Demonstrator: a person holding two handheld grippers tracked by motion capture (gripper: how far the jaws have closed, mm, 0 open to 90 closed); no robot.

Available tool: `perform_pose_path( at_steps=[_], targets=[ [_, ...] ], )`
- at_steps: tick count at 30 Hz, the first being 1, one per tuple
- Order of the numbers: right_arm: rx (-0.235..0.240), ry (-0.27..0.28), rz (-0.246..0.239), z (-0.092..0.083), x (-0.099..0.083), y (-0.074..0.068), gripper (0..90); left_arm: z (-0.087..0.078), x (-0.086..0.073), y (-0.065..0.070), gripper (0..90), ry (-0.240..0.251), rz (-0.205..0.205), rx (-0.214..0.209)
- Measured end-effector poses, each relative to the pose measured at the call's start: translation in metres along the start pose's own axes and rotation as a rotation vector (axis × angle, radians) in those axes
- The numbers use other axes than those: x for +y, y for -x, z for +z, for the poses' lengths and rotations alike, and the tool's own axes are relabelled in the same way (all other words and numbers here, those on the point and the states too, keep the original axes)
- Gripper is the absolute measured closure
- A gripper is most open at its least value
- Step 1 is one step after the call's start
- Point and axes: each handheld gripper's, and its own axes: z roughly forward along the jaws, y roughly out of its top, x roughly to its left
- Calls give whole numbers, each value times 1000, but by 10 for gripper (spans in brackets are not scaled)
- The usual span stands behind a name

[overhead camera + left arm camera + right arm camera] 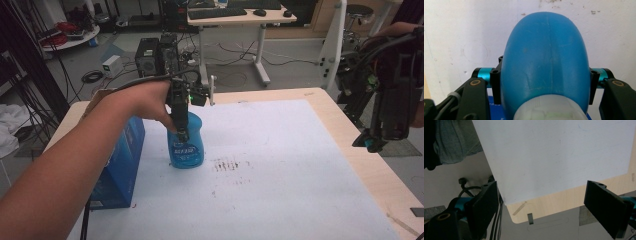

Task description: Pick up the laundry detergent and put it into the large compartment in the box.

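A blue translucent bottle [186,145] with a label stands on the white mat [280,165], left of the middle. My left gripper [181,131] comes down on it from above, held by a hand whose forearm crosses in from the bottom left. In the left gripper view the blue bottle [544,45] bulges between the two jaws, and my left gripper [544,75] is shut on its sides. My right gripper [371,143] hangs beyond the table's right edge, apart from the bottle. In its own view my right gripper [543,186] stands wide open over the mat's corner, holding nothing.
A blue carton [120,165] lies at the mat's left side, close to the bottle. Dark smudges [227,165] mark the mat's middle. The wooden table edge [372,175] runs along the right. Behind the table are a desk [240,17] and a computer case [147,56].
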Motion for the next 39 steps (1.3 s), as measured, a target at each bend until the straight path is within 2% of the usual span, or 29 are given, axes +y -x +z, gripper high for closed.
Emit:
perform_pose_path(
  at_steps=[3,4,7,11,15,23,27,31,32,33,34,39],
  targets=[
    [-1,1,6,0,0,-1,117,-2,-1,1,385,1,-5,-8],
    [-2,3,7,0,0,-1,117,-6,-3,2,385,10,-18,-18],
    [-1,5,1,0,-1,-2,117,-16,-6,5,385,23,-24,-23],
    [-3,8,-3,0,0,-3,117,-32,-10,11,384,14,-40,-14],
    [-6,16,-11,-2,2,-4,117,-51,-17,16,384,31,-69,-9],
    [-14,25,-25,-5,5,-8,117,-91,-34,24,384,15,-154,13],
    [-16,28,-34,-5,6,-9,117,-115,-45,27,383,24,-195,26],
    [-16,32,-34,-6,7,-10,117,-139,-58,30,383,23,-256,38],
    [-19,32,-36,-6,7,-10,117,-143,-61,31,383,21,-273,38],
    [-19,32,-36,-6,7,-10,117,-143,-61,31,383,21,-273,38],
    [-18,33,-35,-6,7,-10,117,-151,-67,31,383,27,-300,41],
    [-12,35,-49,-5,12,-9,117,-169,-86,32,383,32,-354,59]
  ],
)
